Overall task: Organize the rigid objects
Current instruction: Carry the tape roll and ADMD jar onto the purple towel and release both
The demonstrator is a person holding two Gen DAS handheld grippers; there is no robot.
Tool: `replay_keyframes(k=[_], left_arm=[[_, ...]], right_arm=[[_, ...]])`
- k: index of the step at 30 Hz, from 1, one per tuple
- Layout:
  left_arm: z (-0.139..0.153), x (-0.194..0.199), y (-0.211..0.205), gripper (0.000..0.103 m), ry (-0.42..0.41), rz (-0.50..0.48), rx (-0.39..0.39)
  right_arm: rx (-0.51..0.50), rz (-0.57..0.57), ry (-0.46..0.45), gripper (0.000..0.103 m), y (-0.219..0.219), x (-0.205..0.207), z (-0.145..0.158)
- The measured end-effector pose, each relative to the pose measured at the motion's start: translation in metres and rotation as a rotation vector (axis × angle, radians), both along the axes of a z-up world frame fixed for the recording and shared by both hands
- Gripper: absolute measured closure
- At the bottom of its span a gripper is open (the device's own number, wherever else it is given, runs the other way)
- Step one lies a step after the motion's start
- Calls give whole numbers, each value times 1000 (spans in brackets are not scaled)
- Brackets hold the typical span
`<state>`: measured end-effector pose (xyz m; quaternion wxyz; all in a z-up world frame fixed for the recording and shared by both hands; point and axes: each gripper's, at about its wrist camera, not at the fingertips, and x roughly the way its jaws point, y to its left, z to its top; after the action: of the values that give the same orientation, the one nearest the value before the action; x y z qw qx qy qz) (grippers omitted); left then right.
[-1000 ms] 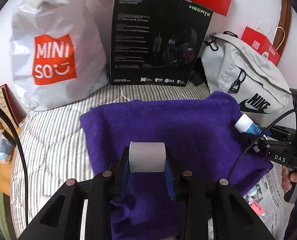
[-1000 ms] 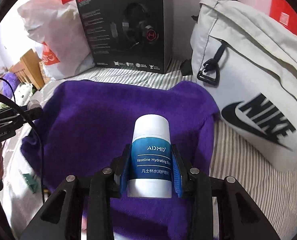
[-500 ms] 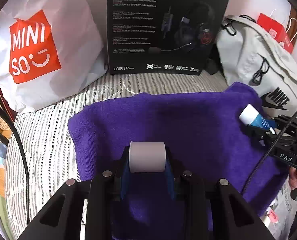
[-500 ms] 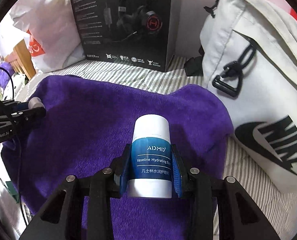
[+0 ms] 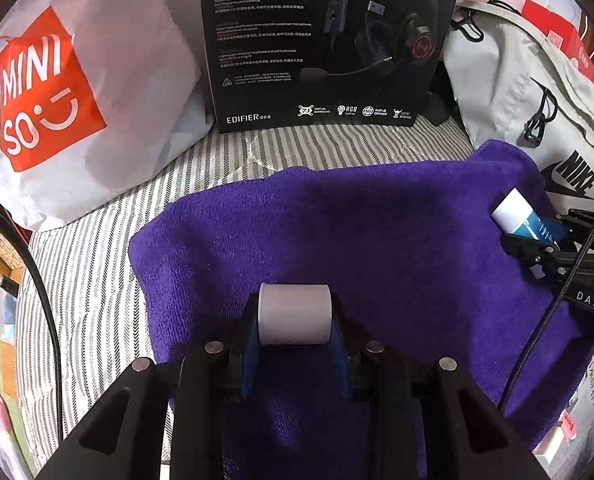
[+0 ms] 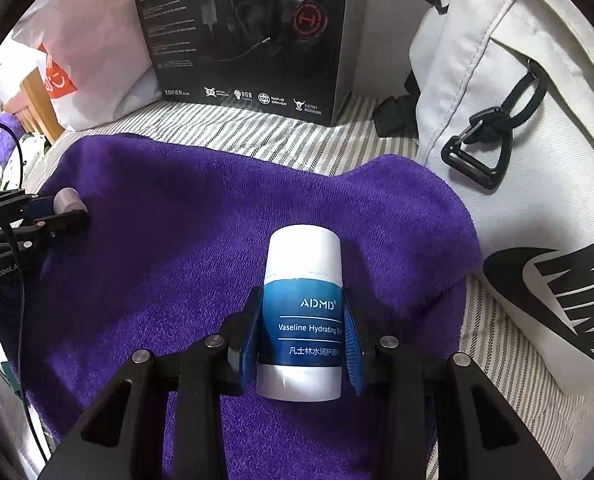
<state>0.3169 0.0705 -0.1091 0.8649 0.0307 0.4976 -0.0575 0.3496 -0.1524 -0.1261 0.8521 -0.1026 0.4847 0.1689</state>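
A pale grey cylinder (image 5: 294,314) sits clamped between the blue pads of my left gripper (image 5: 295,344), low over the purple towel (image 5: 377,240). My right gripper (image 6: 303,344) is shut on a white and blue ADMD lotion bottle (image 6: 303,312), held above the right part of the towel (image 6: 177,248). From the left wrist view the lotion bottle (image 5: 517,216) and right gripper (image 5: 545,248) show at the towel's right edge. From the right wrist view the grey cylinder (image 6: 68,200) and left gripper (image 6: 57,216) show at the towel's left edge.
The towel lies on a striped bedcover (image 5: 97,248). Behind it stand a white MINISO bag (image 5: 77,92), a black headset box (image 5: 329,40) and a light grey Nike backpack (image 6: 517,160). A red paper bag (image 5: 557,40) is at the far right.
Both grippers have sunk and moved forward toward the towel, so the box and bags behind loom larger. Each grip is unchanged.
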Motion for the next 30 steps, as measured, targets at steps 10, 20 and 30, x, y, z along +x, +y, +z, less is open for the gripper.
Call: replay_keyframes(k=[10, 20, 30], left_arm=[[-1, -7, -3, 61, 1, 2, 21], [11, -40, -13, 43, -7, 8, 23], [46, -100, -2, 43, -73, 48, 64]], right_arm=[[-8, -9, 42, 52, -9, -9, 3], [67, -69, -11, 45, -31, -66, 34], [116, -112, -59, 39, -48, -142, 63]])
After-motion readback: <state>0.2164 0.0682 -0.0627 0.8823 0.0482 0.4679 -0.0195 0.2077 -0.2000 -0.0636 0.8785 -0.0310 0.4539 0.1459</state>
